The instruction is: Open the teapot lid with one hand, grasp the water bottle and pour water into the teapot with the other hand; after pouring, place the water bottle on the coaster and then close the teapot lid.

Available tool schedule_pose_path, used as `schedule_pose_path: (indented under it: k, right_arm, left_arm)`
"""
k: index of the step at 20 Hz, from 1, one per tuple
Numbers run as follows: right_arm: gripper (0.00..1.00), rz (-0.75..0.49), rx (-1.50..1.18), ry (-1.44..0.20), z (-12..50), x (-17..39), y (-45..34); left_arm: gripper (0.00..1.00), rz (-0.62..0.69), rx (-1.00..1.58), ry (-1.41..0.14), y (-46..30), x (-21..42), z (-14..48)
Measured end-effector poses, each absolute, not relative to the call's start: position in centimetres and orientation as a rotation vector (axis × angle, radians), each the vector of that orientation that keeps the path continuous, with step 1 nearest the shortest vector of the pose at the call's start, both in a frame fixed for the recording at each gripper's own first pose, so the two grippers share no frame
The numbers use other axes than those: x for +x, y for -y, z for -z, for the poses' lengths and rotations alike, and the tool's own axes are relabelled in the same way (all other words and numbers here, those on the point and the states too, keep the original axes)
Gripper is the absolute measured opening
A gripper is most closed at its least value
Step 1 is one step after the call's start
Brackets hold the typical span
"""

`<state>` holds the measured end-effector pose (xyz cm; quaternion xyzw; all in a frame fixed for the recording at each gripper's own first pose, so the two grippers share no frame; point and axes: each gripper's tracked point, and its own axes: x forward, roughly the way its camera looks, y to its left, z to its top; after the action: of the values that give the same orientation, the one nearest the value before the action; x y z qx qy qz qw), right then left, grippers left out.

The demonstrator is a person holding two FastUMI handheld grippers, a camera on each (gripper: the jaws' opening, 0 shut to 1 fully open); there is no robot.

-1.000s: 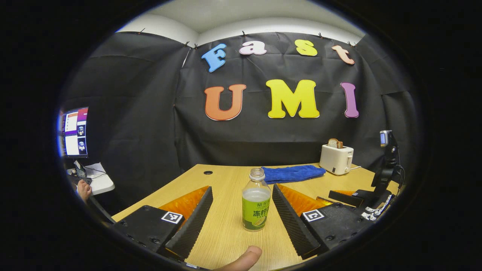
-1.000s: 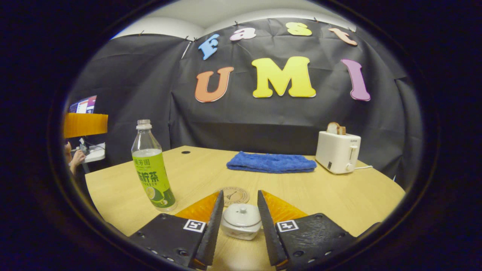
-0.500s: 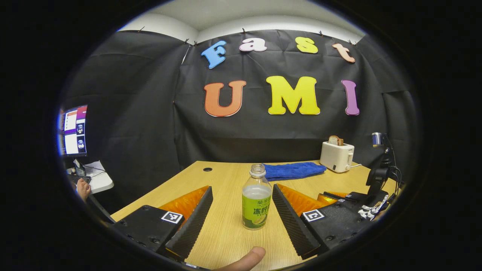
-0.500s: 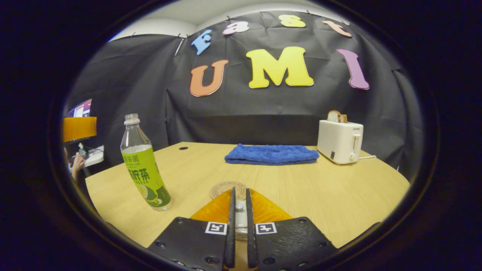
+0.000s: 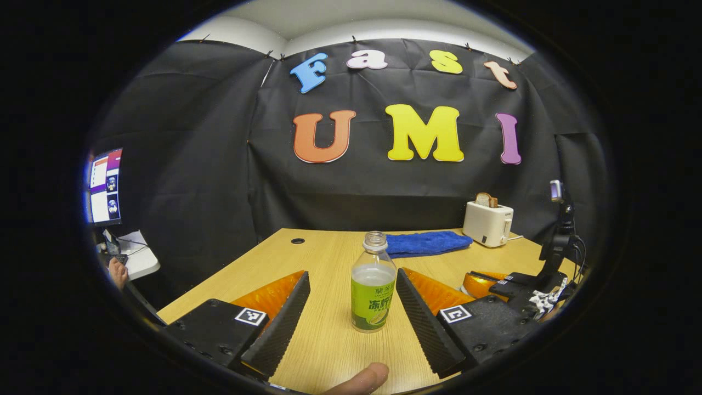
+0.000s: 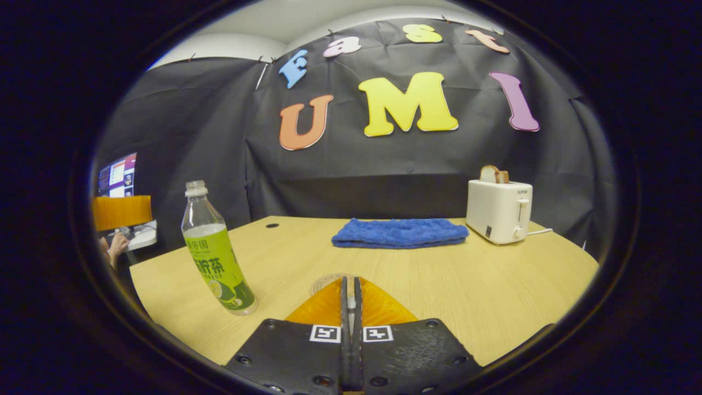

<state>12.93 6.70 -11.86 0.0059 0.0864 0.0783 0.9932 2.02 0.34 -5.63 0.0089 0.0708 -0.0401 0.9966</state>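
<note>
A capless water bottle (image 5: pixel 373 293) with a green label stands upright on the wooden table (image 5: pixel 329 263), framed between the widely parted fingers of the left gripper (image 5: pixel 351 315), which touch nothing. A fingertip (image 5: pixel 359 379) pokes in at the bottom edge of the left gripper view. In the right gripper view, the right gripper (image 6: pixel 351 318) has its fingers drawn almost together, with a sliver of something pale in the narrow gap; what it is cannot be told. The coaster (image 6: pixel 323 283) lies just beyond those fingertips, partly hidden. Farther back sit a folded blue towel (image 6: pixel 399 232) and a white toaster (image 6: pixel 499 211) holding bread.
</note>
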Motion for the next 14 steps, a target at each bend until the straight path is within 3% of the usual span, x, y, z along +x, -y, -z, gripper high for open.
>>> schedule_pose_path:
  k: [6,14]
  right_arm:
    - [0.00,-0.080,-0.027,-0.060,5.3,10.0,-1.4]
    - [0.00,-0.014,-0.055,-0.011,1.4,5.6,6.3]
  left_arm:
    - [0.99,0.076,-0.020,-0.035,-0.2,2.8,3.7]
    - [0.96,0.177,-0.007,-0.083,3.6,3.6,6.9]
